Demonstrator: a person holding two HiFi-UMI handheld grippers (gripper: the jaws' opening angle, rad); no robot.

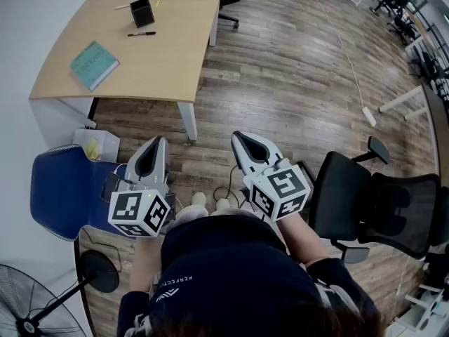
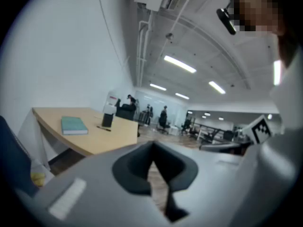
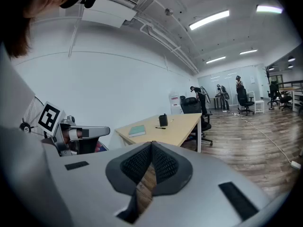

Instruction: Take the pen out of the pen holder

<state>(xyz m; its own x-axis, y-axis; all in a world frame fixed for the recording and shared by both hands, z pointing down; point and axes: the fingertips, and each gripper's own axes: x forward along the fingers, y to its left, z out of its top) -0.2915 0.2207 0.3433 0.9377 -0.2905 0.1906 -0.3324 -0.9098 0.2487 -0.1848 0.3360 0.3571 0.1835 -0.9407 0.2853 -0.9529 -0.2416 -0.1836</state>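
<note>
Left hand-held gripper (image 1: 156, 146) has its jaws pressed together with nothing between them. The right hand-held gripper (image 1: 242, 140) is the same: its pads meet at the tip and hold nothing, with only the wood floor (image 1: 295, 83) showing through the gap behind them. Both are held out in front of the person's body, touching nothing and well apart from the table (image 1: 175, 55). The black pen holder (image 1: 142, 11) stands upright near the table's far edge. A dark pen (image 1: 142, 34) lies flat on the table just in front of it, and a teal book (image 1: 94, 65) sits nearer the left edge. Whether a pen stands inside the holder is too small to tell from here. The step in hand looks like the approach, with the task itself not yet begun. To do it well, walk up until the holder is close below and spread the jaws of one gripper before reaching. Come down from above along the pen's own line, so the pads close on the shaft above the rim and not on the holder's wall. Lift straight up until the tip clears the rim, since a sideways pull would likely tip the light holder. The other gripper could steady the holder by its side if it starts to rise with the pen.
</note>
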